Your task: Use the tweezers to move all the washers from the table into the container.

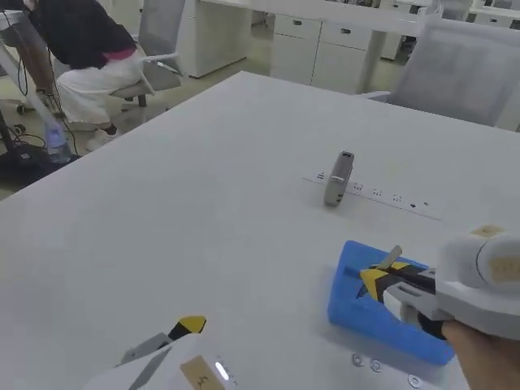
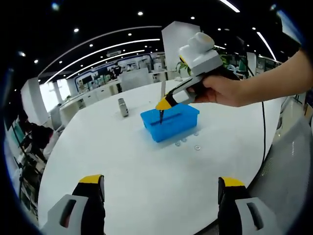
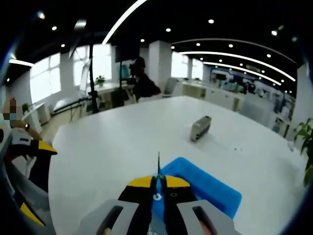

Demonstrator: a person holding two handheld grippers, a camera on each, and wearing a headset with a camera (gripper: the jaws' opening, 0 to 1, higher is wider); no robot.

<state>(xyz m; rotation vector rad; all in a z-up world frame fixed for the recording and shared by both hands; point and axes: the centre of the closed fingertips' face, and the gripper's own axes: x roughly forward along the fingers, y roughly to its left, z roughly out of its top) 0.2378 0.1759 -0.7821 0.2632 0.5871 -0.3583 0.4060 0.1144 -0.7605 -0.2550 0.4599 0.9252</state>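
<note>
At lower right of the head view, the white table [image 1: 203, 211] carries the blue container [image 1: 366, 313]. Right gripper [image 1: 375, 280] hovers above it, jaws clamped on the tweezers [image 1: 393, 255], whose tips point down into the container in the left gripper view, seemingly a drop-off pose; whether a washer is carried cannot be told. Left gripper [image 2: 160, 182], jaws spread and empty, sits at lower left, probably kept clear of the work. Washers [image 1: 375, 366] lie loose on the table just beside the container's near wall, lower in frame than the tweezers and apart from them.
</note>
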